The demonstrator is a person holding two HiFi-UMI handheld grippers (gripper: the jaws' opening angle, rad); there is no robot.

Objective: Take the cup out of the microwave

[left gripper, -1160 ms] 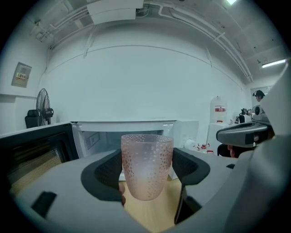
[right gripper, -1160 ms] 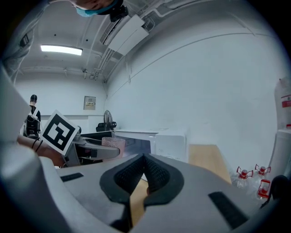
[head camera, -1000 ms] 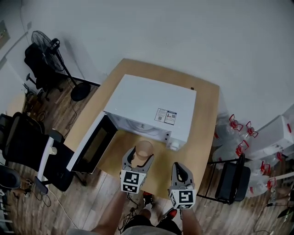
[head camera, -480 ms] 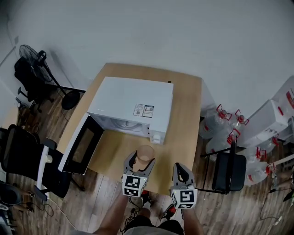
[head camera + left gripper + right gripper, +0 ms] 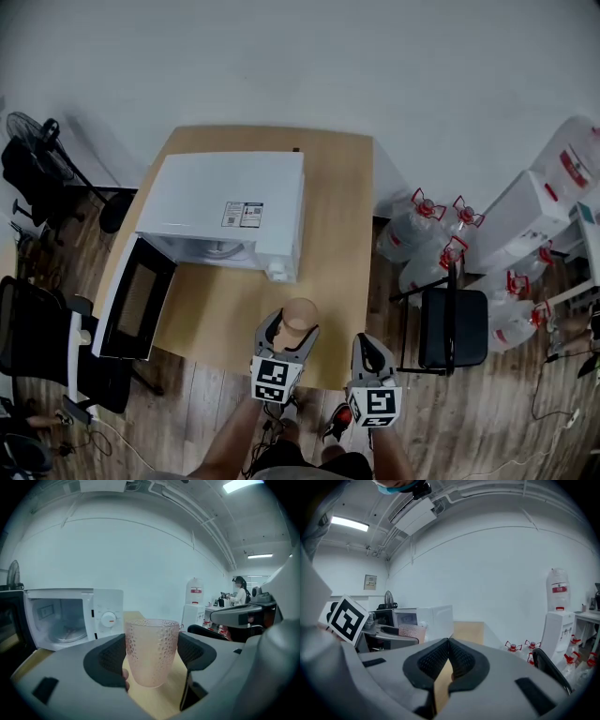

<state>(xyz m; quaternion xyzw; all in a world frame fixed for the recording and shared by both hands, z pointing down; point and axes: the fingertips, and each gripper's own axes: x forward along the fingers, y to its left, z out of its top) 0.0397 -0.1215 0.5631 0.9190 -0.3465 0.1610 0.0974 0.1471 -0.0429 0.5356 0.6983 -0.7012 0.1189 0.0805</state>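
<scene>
L gripper (image 5: 290, 325) is clamped on the cup (image 5: 151, 651): in the left gripper view both dark ribbed pads press the cup's sides, one each side, cup upright. Cup is pale pink, see-through, dimpled all over. It sits at lower centre of the head view, outside the microwave (image 5: 230, 202), over the near part of the wooden table (image 5: 337, 234) and just in front of the microwave's control-panel corner. Can't tell whether its base touches the tabletop.

R gripper (image 5: 367, 345) is at lower centre-right of the head view, just beside the L one, over the table's near edge. Its jaws are closed tight w/ nothing between them (right gripper view shows the two pads meeting along one line, bare wood behind).

Microwave is white, upper-left-centre of the head view, door (image 5: 134, 300) swung wide open toward the left edge. In the left gripper view the cavity shows at mid-left w/ the glass turntable inside, a round knob w/ a red mark on the panel next to it.

Around the table: a black fan (image 5: 28, 131) at upper left, a black office chair (image 5: 37, 328) at lower left, a dark chair (image 5: 453, 330) right of the table, red-capped water jugs (image 5: 412, 225) behind that chair.
</scene>
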